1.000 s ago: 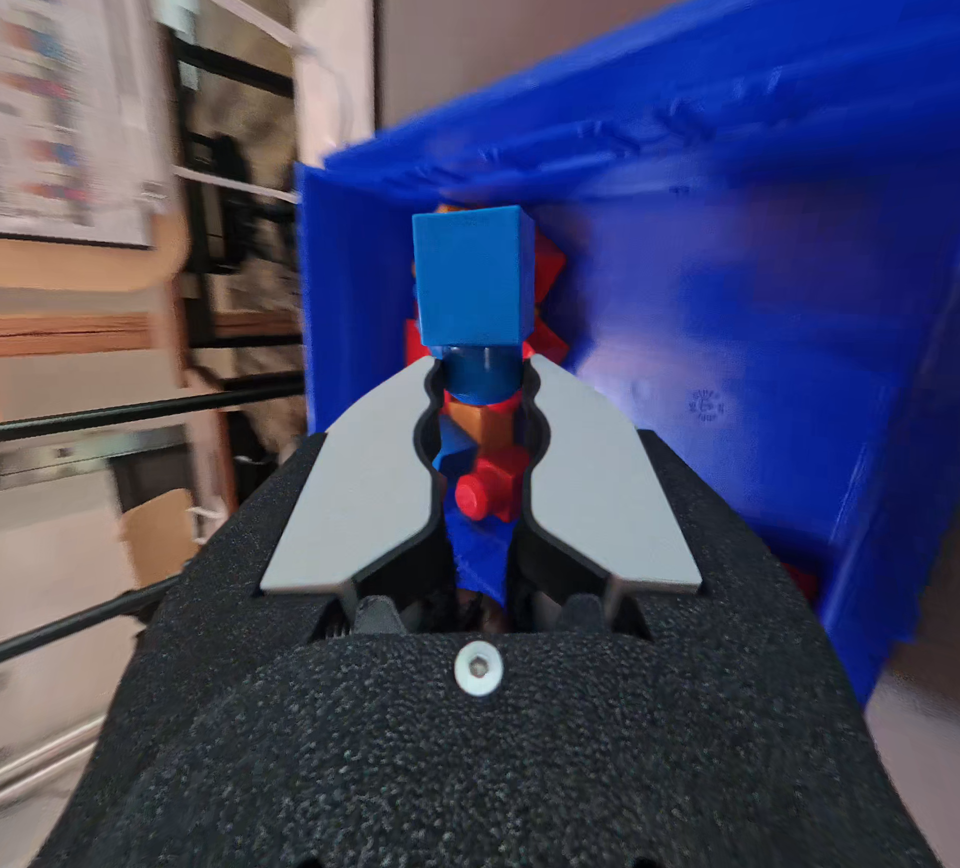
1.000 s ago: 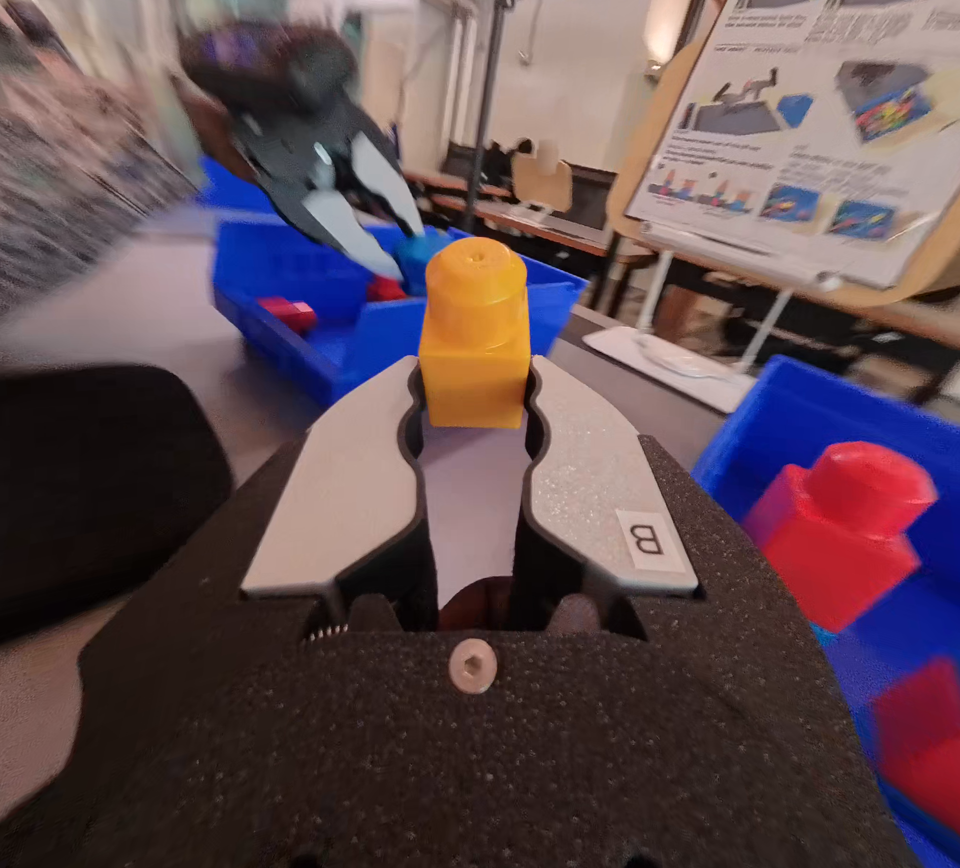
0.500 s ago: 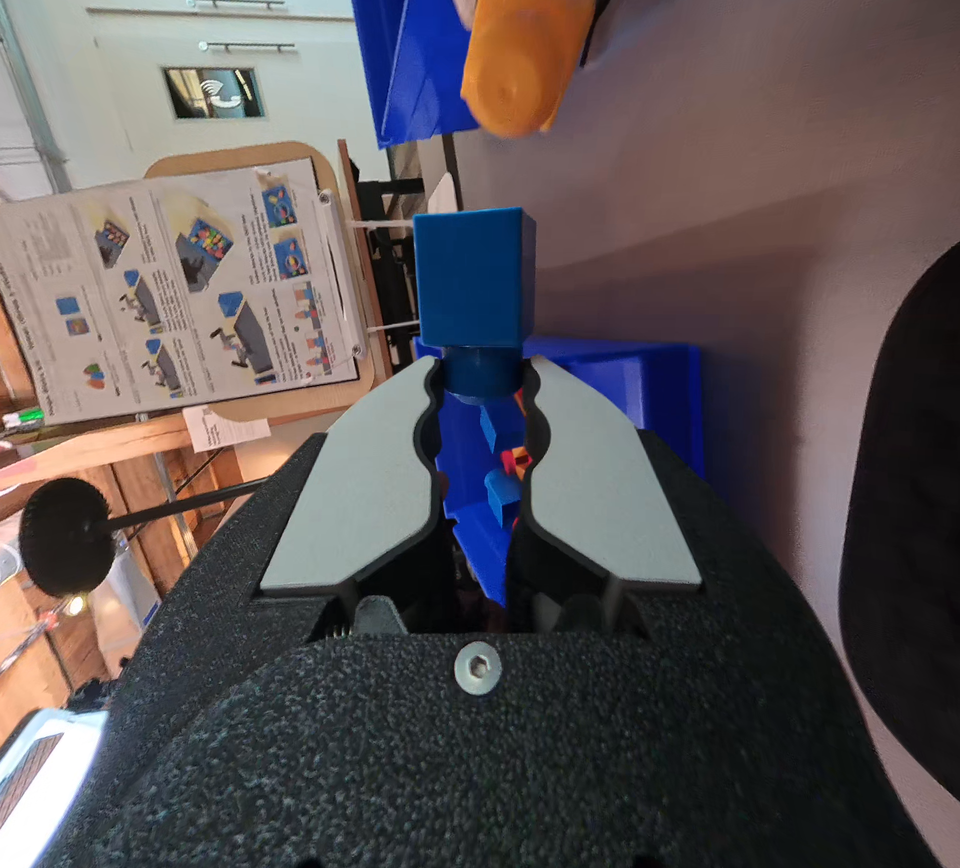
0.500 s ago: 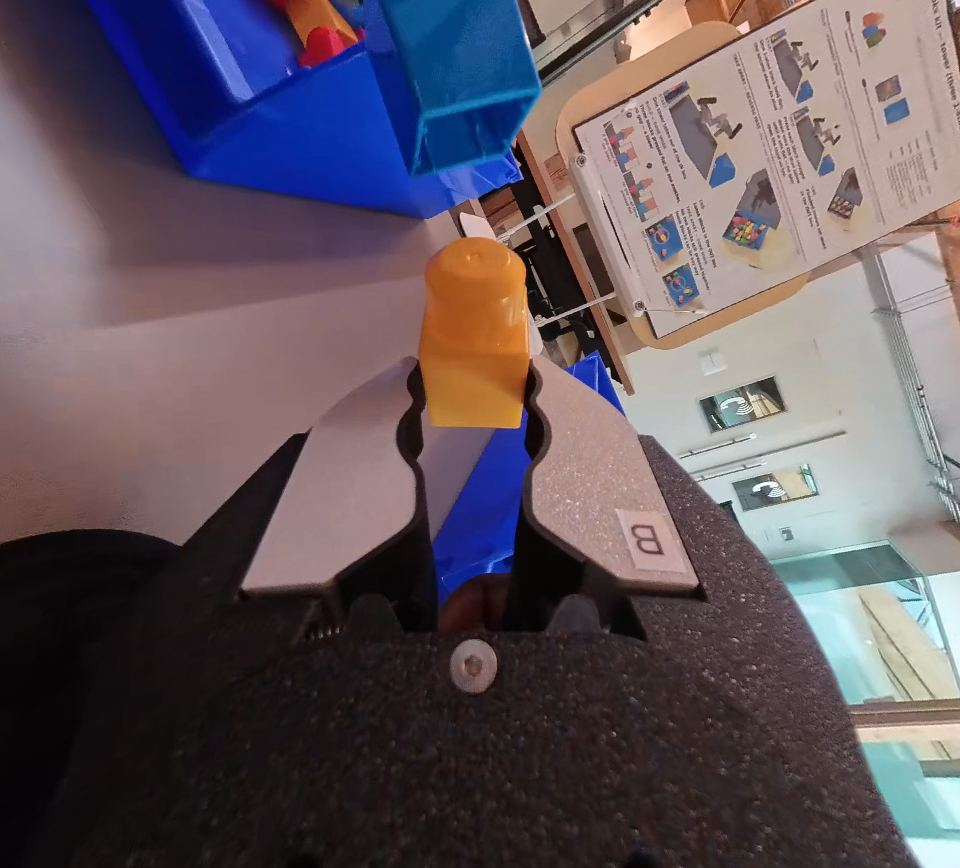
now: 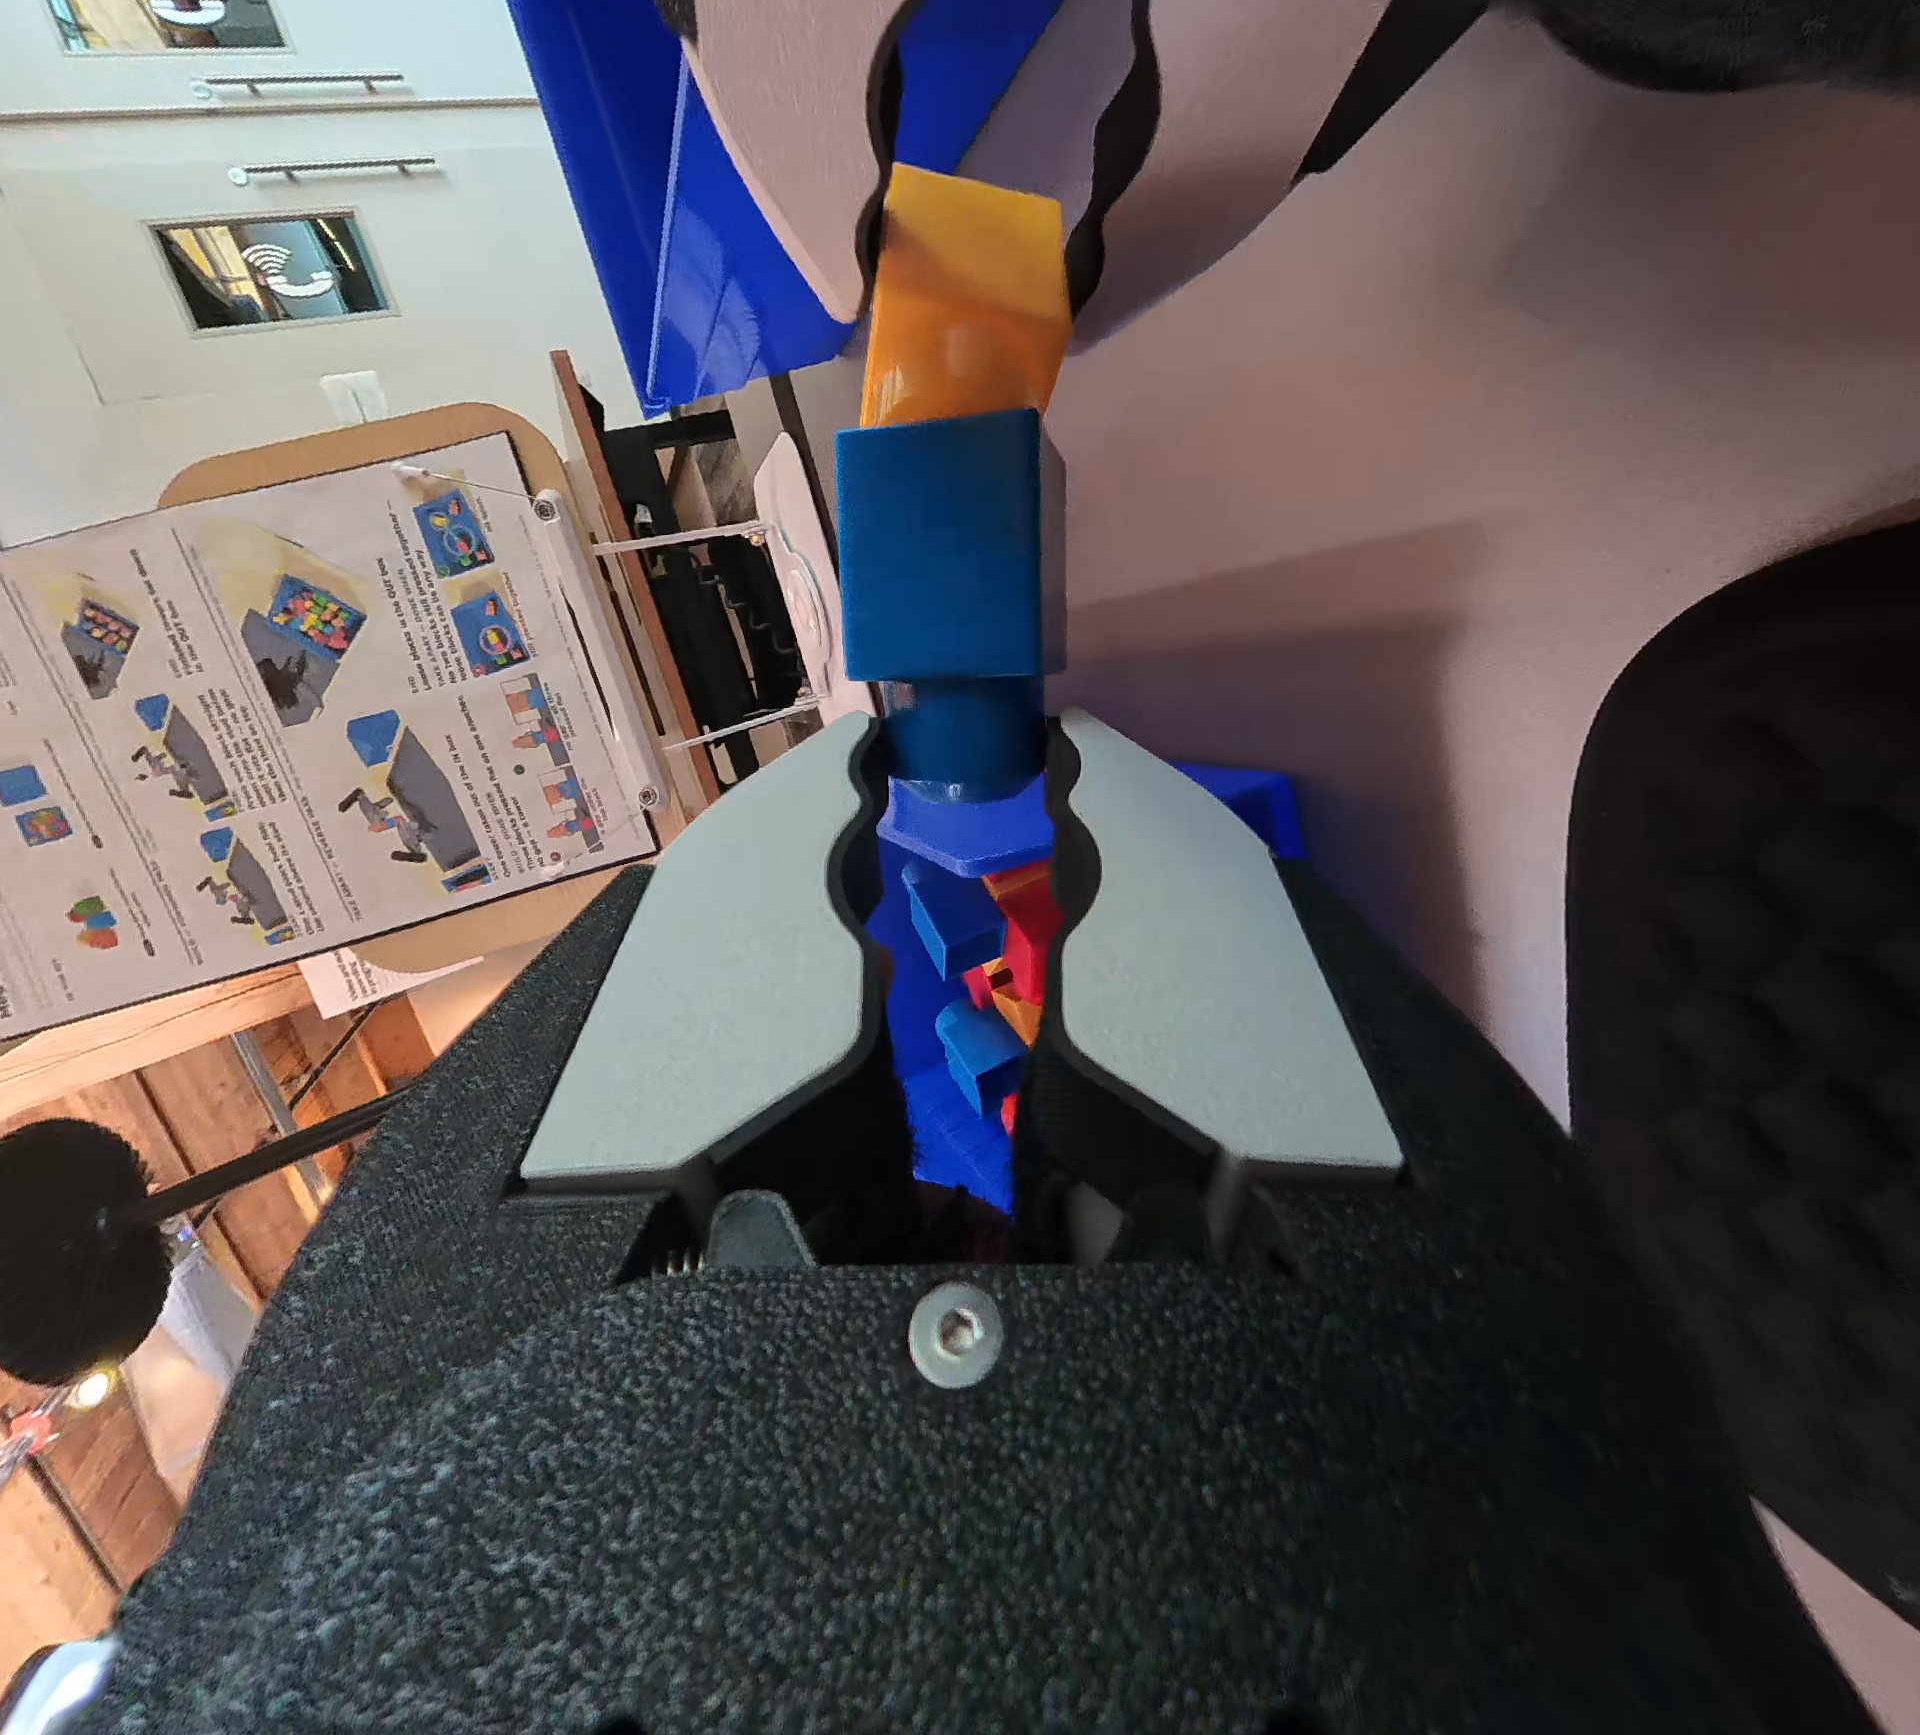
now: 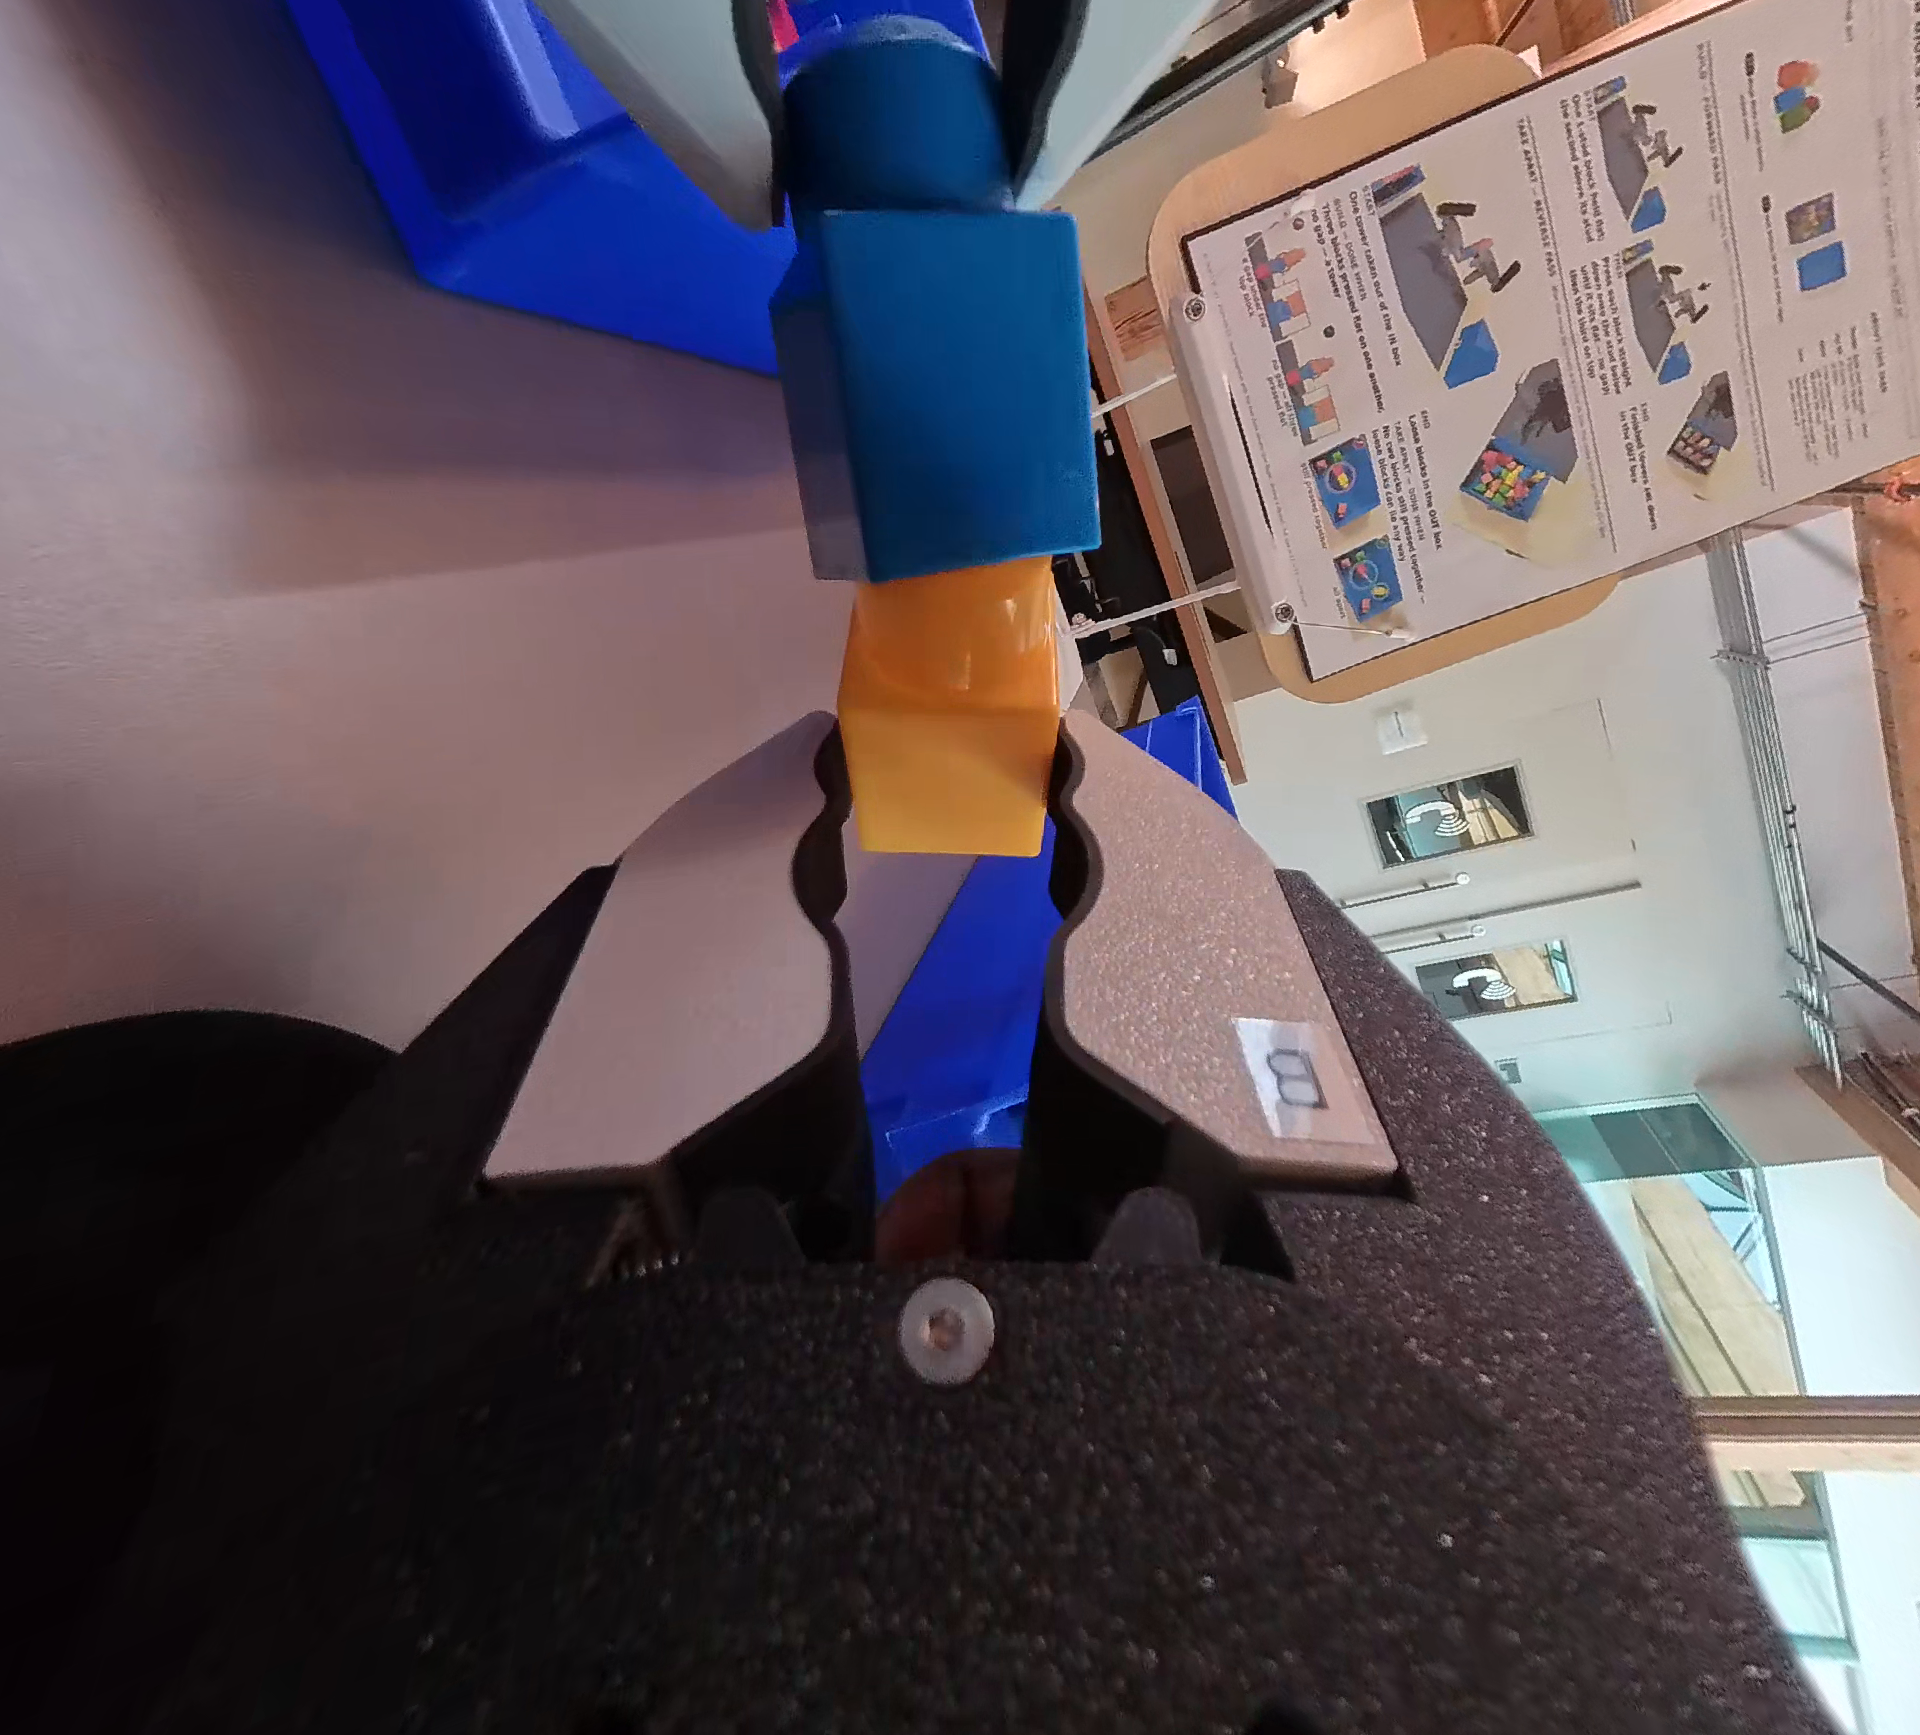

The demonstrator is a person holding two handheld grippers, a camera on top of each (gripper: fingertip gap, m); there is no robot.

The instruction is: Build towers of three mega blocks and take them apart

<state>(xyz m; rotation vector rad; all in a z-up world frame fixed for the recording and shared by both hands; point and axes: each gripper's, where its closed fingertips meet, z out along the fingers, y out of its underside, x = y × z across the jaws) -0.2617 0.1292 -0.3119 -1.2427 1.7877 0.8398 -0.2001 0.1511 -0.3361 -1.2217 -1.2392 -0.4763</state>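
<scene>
orange block (image 6: 951, 729): glossy plastic, at right tool (image 6: 945, 781) tips | blue block (image 6: 935, 397): matt plastic, just ahead | tool fingers (image 6: 1184, 979): grainy matt grey | housing (image 6: 935, 1529): rough black | worktop (image 6: 364, 646): smooth matt

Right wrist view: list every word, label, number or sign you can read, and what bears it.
Poster: printed writing, not quoted here.
Sticker on right claw: one mark, not quoted.
Wall panels: a white symbol each.
Blue block, orange block: none.
</scene>
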